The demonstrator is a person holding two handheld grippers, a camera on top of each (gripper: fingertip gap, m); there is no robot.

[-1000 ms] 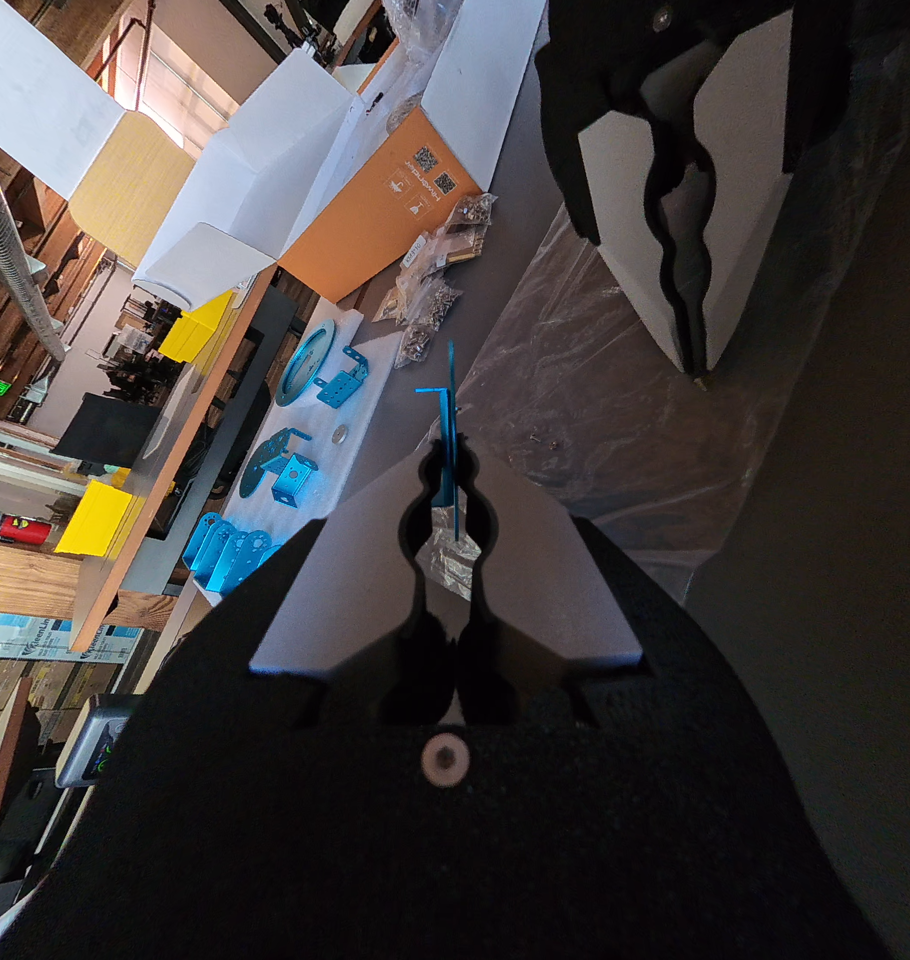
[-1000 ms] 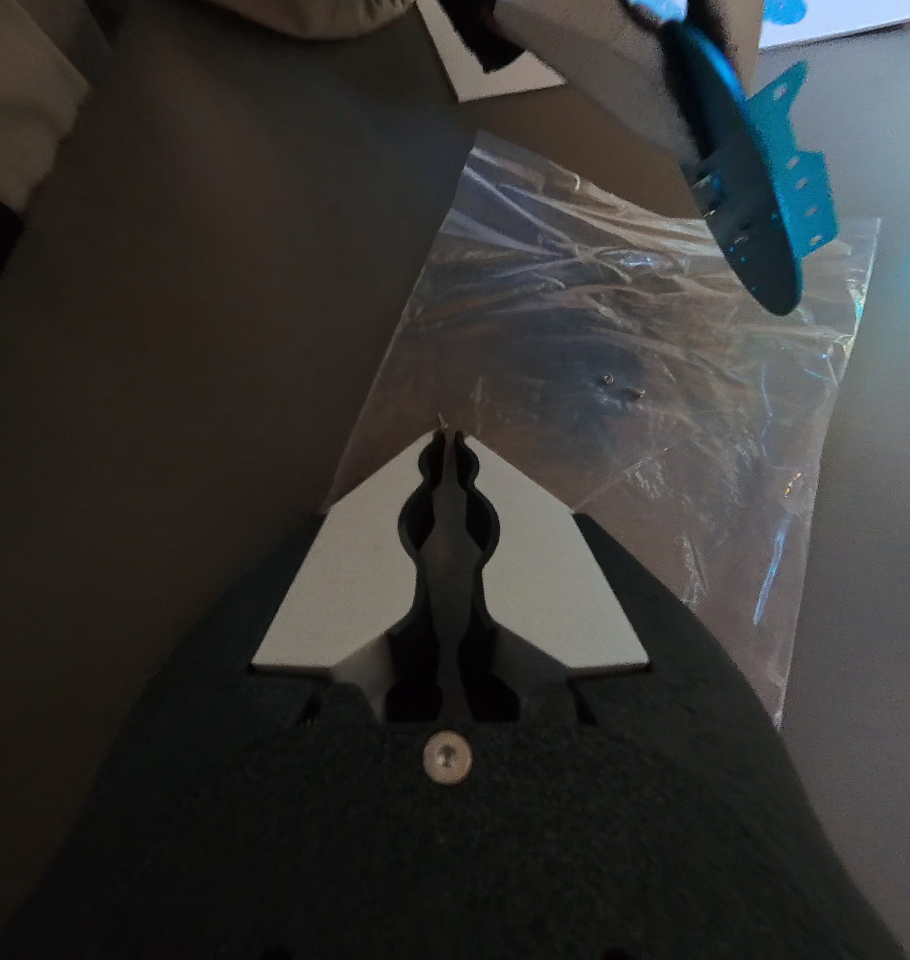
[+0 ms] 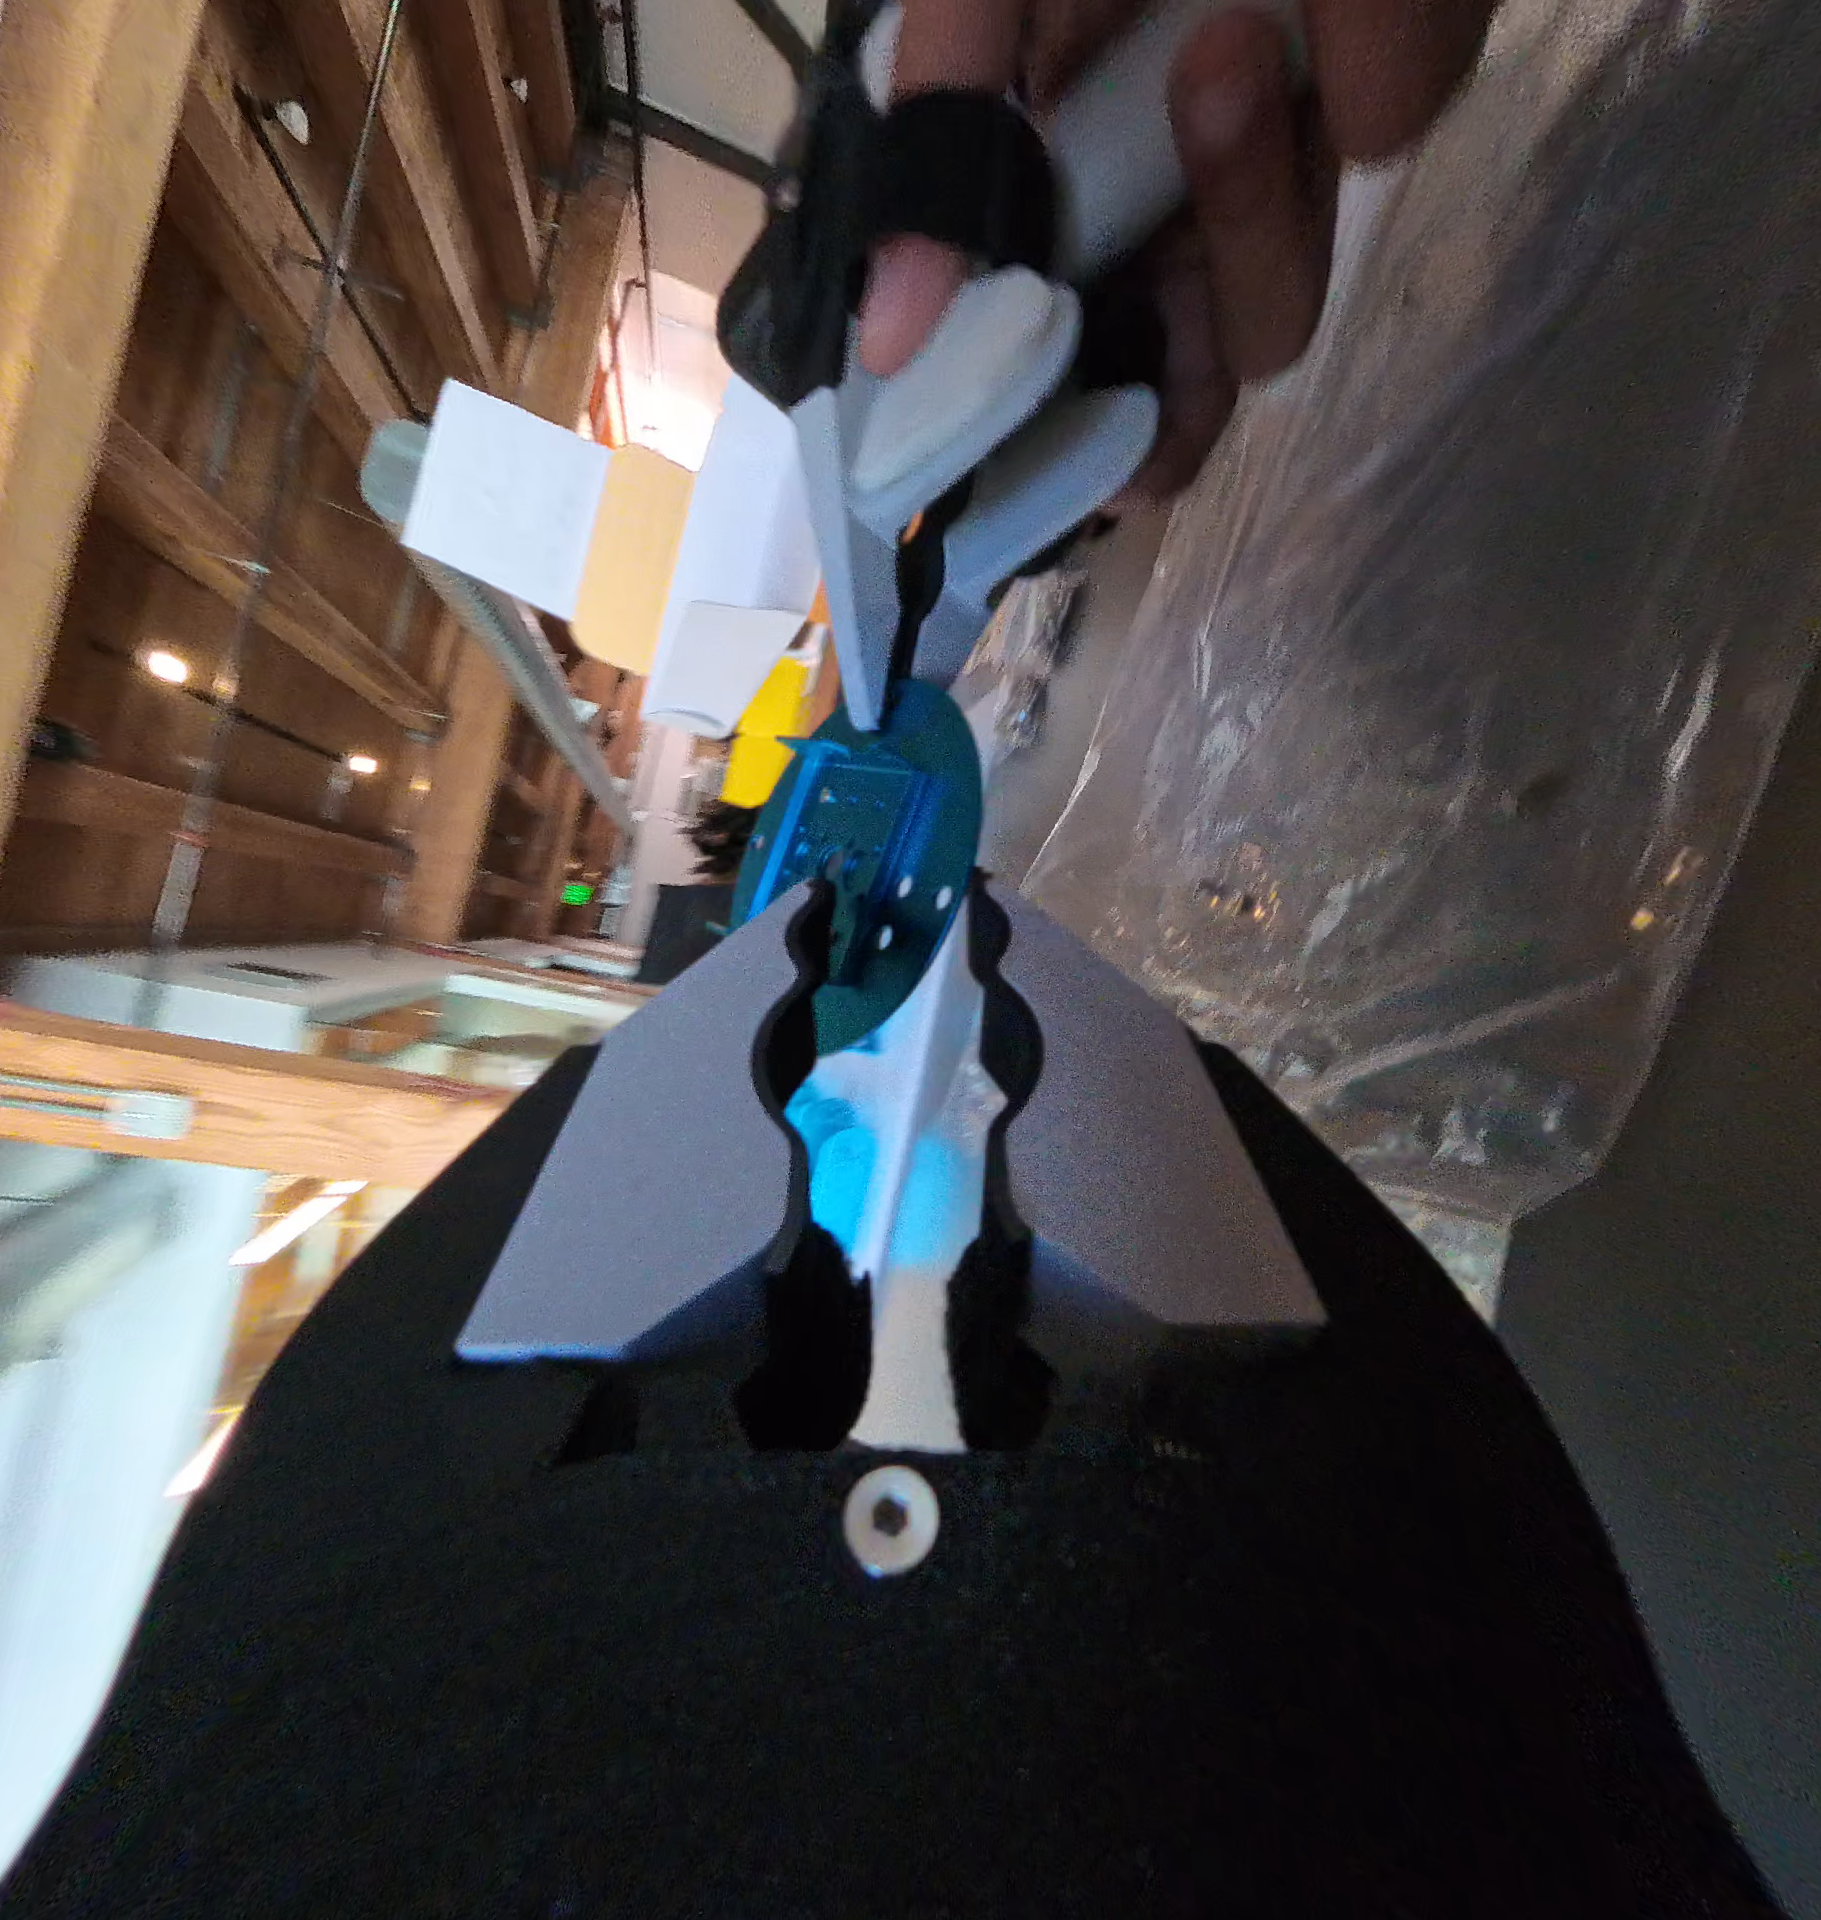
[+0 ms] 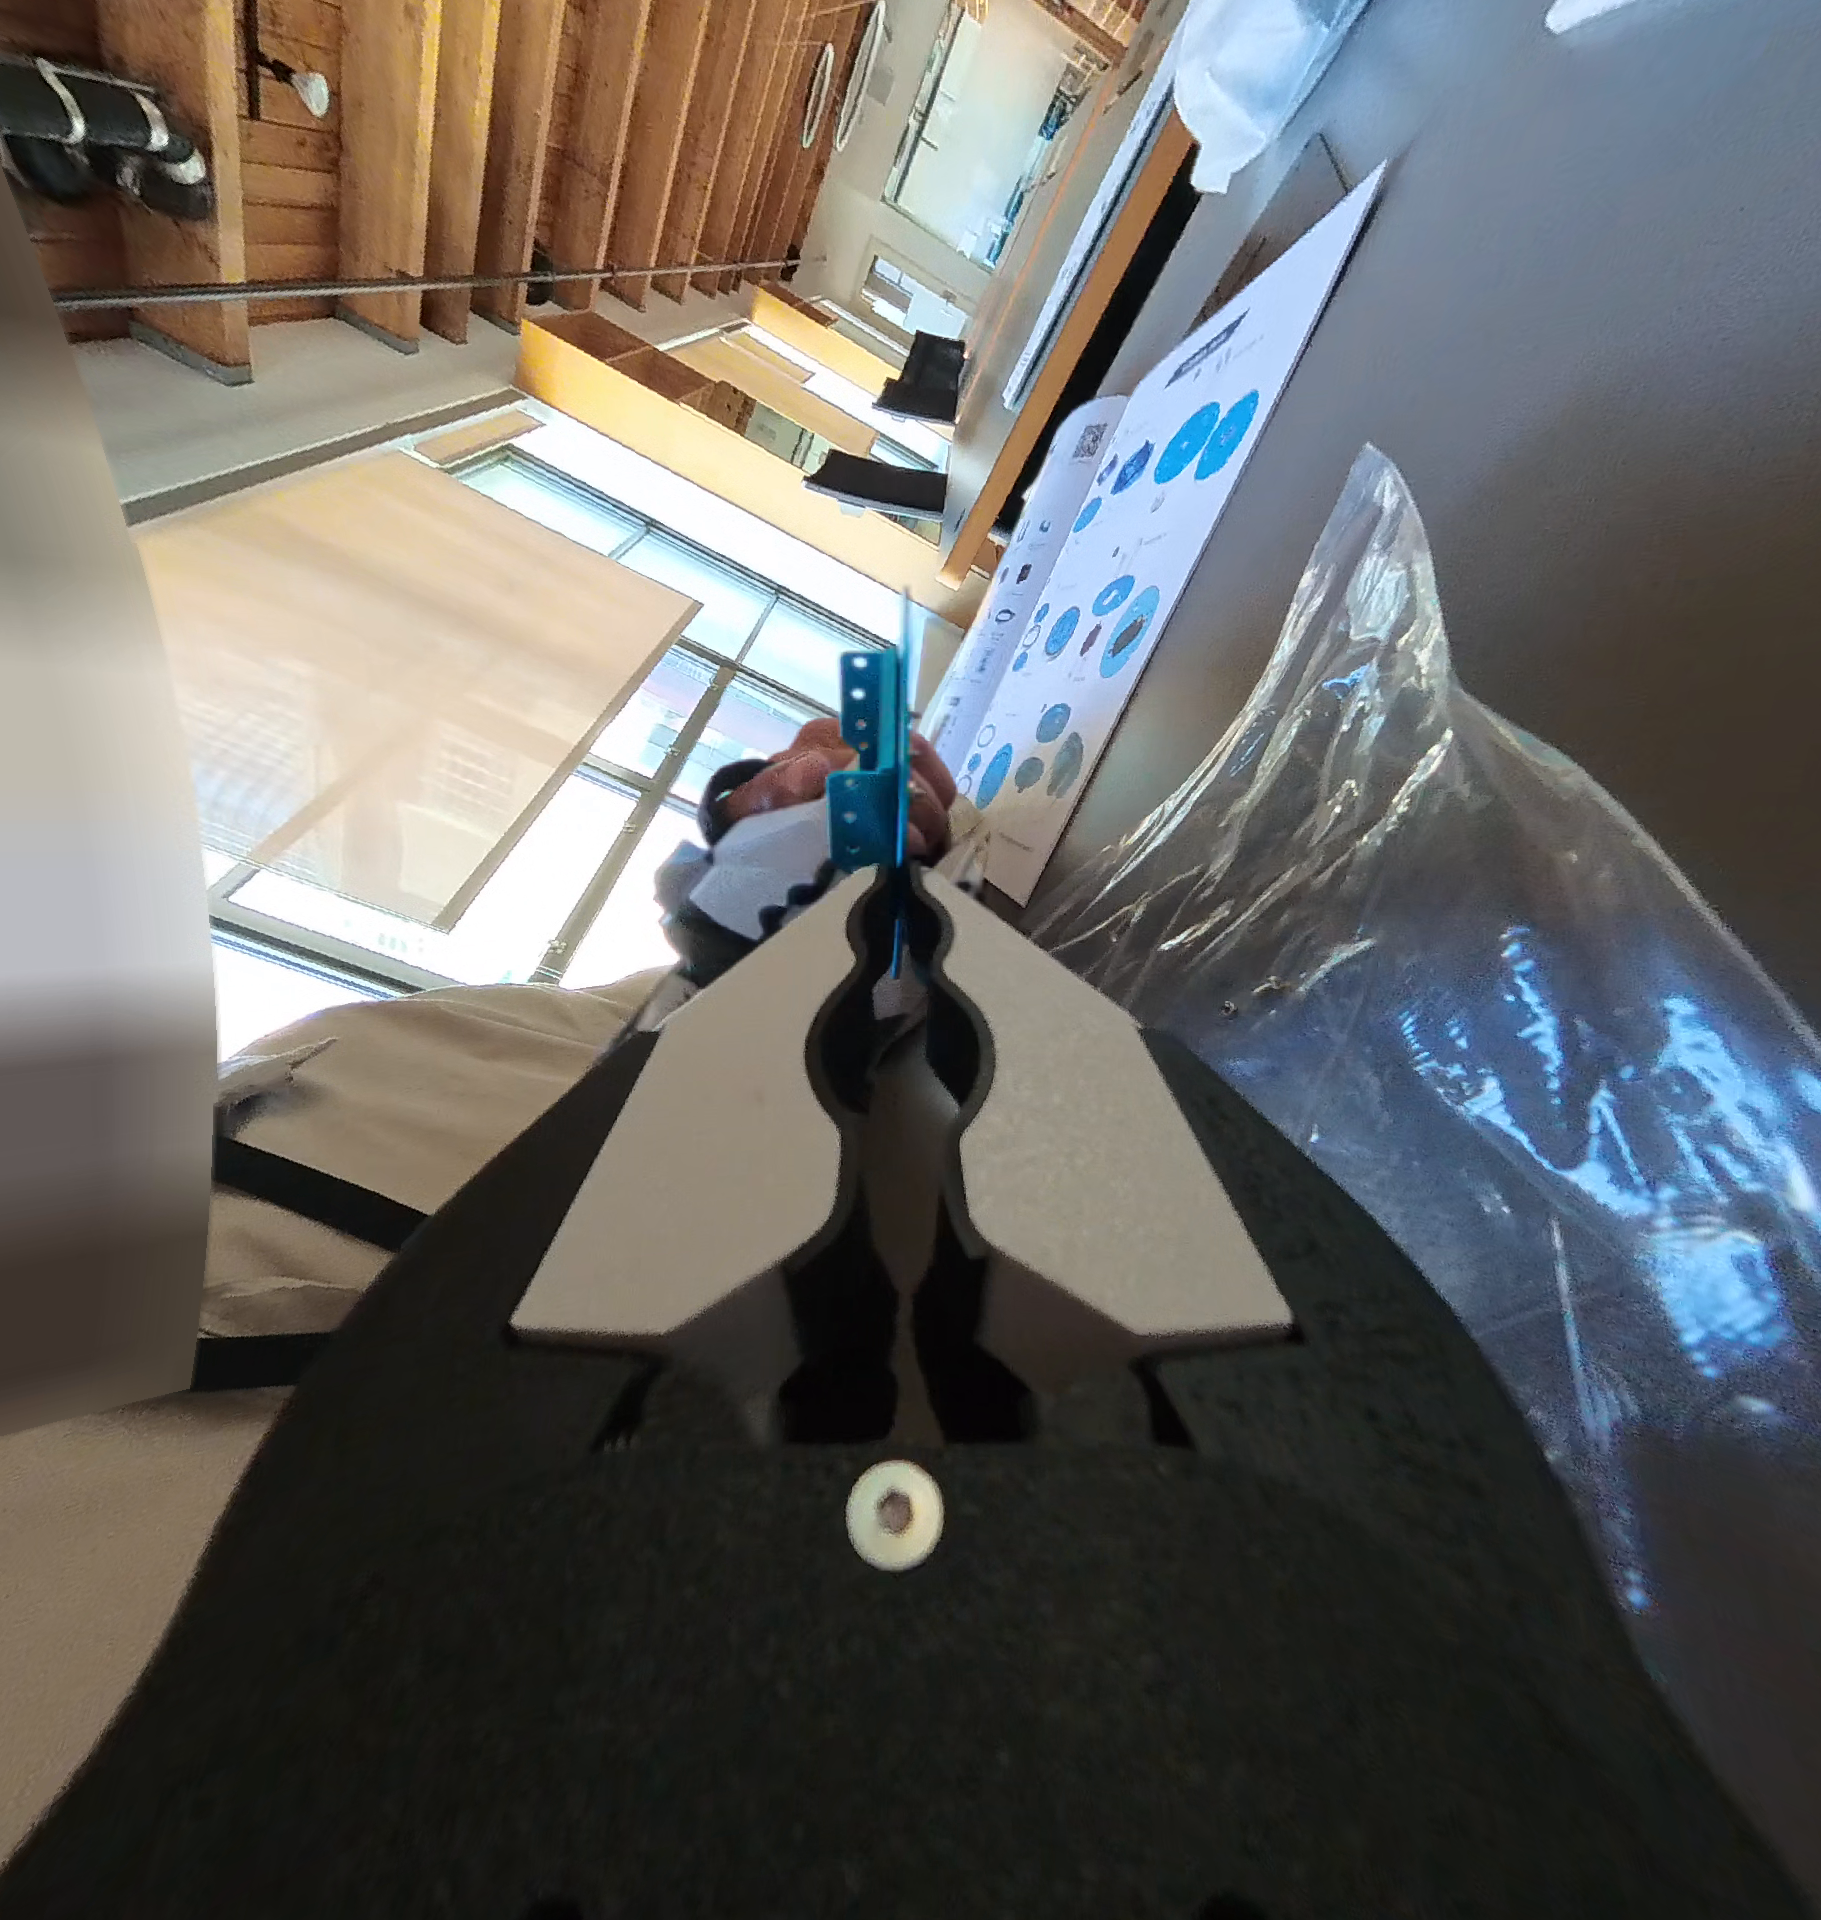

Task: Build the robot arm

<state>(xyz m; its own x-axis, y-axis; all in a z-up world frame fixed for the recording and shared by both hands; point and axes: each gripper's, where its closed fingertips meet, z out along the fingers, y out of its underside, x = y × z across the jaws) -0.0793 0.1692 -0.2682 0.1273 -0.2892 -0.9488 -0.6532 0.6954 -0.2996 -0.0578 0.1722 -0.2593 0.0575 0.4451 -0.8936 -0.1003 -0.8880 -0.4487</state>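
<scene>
Left wrist view: the left gripper (image 3: 890,894) stands with its fingers spread, a clear gap between the grey pads. Just beyond its tips hangs a blue metal disc with a perforated bracket (image 3: 864,842) fixed to its face. The right gripper (image 3: 878,717), held in a person's hand (image 3: 1176,218) at the top of the frame, pinches the upper edge of that disc with its tips pressed together. Whether the left pads touch the disc cannot be told. To the right a crumpled clear plastic bag (image 3: 1405,810) lies on the dark grey tabletop (image 3: 1737,1351). Behind, an open white and orange cardboard box (image 3: 594,540) and a yellow bin (image 3: 771,738) stand blurred.

Right wrist view: the right gripper (image 4: 898,883) holds the blue disc edge-on between its closed tips, the bracket (image 4: 866,769) with its rows of holes standing up to the left of the thin plate. Just behind the part sits the left gripper (image 4: 781,894) and the person's other hand (image 4: 812,769). A printed sheet with blue part pictures (image 4: 1124,613) lies on the tabletop beyond, and the clear plastic bag (image 4: 1457,987) spreads to the right, small screws (image 4: 1249,995) showing on it. A beige sleeve (image 4: 449,1101) fills the lower left.
</scene>
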